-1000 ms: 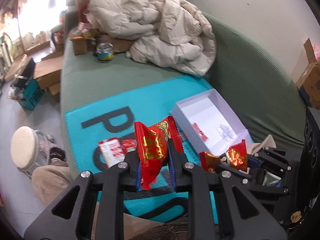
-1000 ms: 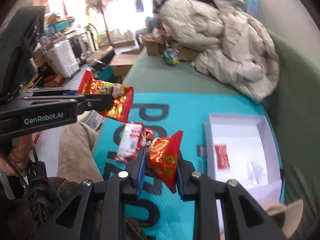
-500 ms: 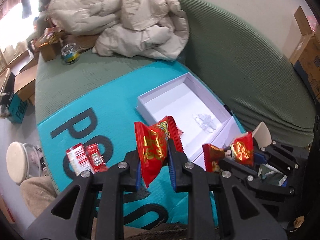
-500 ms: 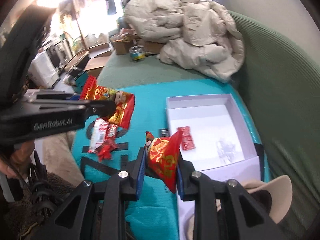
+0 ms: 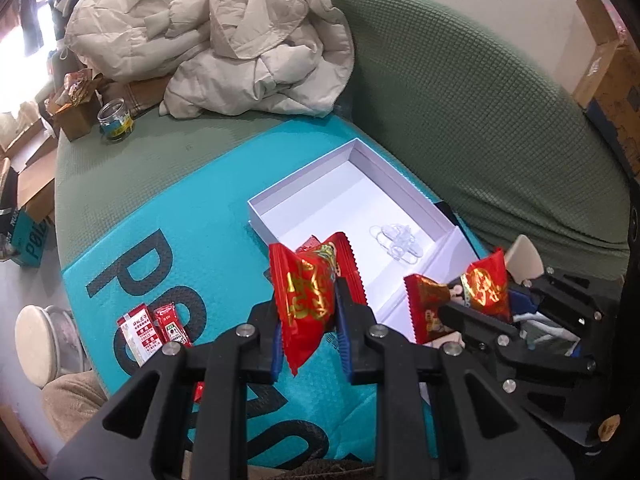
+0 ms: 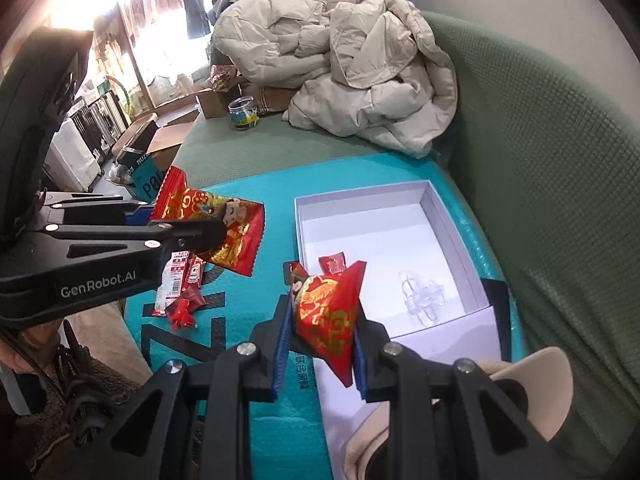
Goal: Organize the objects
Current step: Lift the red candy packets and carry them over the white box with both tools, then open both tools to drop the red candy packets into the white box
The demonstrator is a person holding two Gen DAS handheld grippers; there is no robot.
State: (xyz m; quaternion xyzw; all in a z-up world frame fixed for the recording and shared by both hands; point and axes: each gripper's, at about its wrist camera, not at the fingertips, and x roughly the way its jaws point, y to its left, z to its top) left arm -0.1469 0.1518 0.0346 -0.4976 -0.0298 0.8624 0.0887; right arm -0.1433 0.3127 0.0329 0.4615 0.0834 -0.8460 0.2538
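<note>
**Two snack packets held over the mat, white box just ahead**

Between your left jaws sits a red foil snack packet [image 5: 310, 296], pinched across its middle with its crimped ends free above and below; your left gripper [image 5: 306, 328] is clamped on it. Your right gripper [image 6: 320, 340] is likewise clamped, on a second red foil packet [image 6: 330, 316], gripped low so that its pointed upper corner stands free. Both packets hang in the air, clear of the teal mat [image 5: 168, 216] beneath them.

Judging by the puffed, crinkled foil, these are light, soft and slick. A pinch on the air-filled belly can slide or burst the seal, so I would take hold nearer a flat crimped edge and squeeze no harder than needed.

Just beyond both jaws lies the open white box [image 6: 452, 236], resting on the mat. It already holds a small red sachet [image 6: 334, 262] near its front wall and a clear plastic piece [image 6: 420, 296] farther right. Its walls are low, so a light packet should drop in easily if you let go above the bare floor of the box.

To your left on the mat lie more red-and-white sachets [image 5: 150, 328], not yet gathered. The mat lies on a green sofa [image 5: 480, 128], with a cream padded jacket [image 5: 224, 40] and a glass jar [image 5: 116, 122] heaped at its far end.
</note>
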